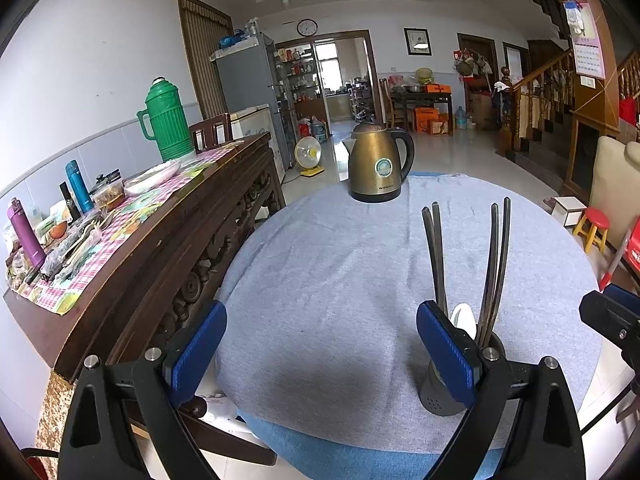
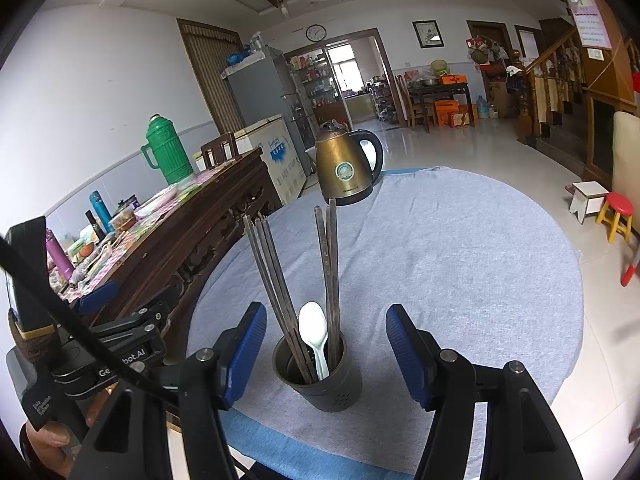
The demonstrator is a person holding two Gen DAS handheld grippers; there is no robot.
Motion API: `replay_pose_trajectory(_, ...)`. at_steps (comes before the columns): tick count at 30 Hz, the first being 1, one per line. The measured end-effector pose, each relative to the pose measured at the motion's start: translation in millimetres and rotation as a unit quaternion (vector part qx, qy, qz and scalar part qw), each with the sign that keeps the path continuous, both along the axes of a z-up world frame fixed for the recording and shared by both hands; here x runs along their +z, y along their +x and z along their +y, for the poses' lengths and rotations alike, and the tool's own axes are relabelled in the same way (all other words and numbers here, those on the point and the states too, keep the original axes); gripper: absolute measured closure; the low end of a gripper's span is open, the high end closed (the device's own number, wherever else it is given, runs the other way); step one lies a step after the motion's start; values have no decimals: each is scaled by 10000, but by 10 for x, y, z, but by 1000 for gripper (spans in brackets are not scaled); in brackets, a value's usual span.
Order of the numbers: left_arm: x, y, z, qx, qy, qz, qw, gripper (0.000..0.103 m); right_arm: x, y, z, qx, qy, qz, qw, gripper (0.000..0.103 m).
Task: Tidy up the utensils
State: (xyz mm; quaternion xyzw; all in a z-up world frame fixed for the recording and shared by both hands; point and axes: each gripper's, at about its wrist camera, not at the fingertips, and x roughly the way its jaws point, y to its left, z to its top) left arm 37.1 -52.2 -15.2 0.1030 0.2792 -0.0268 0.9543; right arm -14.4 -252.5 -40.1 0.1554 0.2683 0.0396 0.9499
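Note:
A dark grey utensil holder [image 2: 334, 394] stands near the front edge of the round table. It holds several dark chopsticks [image 2: 272, 276] and a white spoon [image 2: 314, 332], all upright. My right gripper [image 2: 326, 354] is open, and the holder sits in the gap between its blue pads [image 2: 244, 356] without touching them. In the left wrist view the holder [image 1: 438, 398] is partly hidden behind the right-hand finger [image 1: 444, 344]. My left gripper [image 1: 322, 344] is open and empty over the cloth, to the left of the holder.
A brass-coloured electric kettle [image 1: 378, 164] stands at the table's far edge. The grey-blue cloth [image 1: 320, 248] covers the table. A dark wooden sideboard [image 1: 180, 236] with a green thermos [image 1: 166, 120] and clutter runs along the left. A red stool [image 2: 618, 216] is on the floor at the right.

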Motion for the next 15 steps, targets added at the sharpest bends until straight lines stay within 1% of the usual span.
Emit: replay_pose_trajectory(15, -29, 33, 44, 49, -13, 47, 10000, 7, -6, 34, 38, 80, -68, 61, 9999, 37)
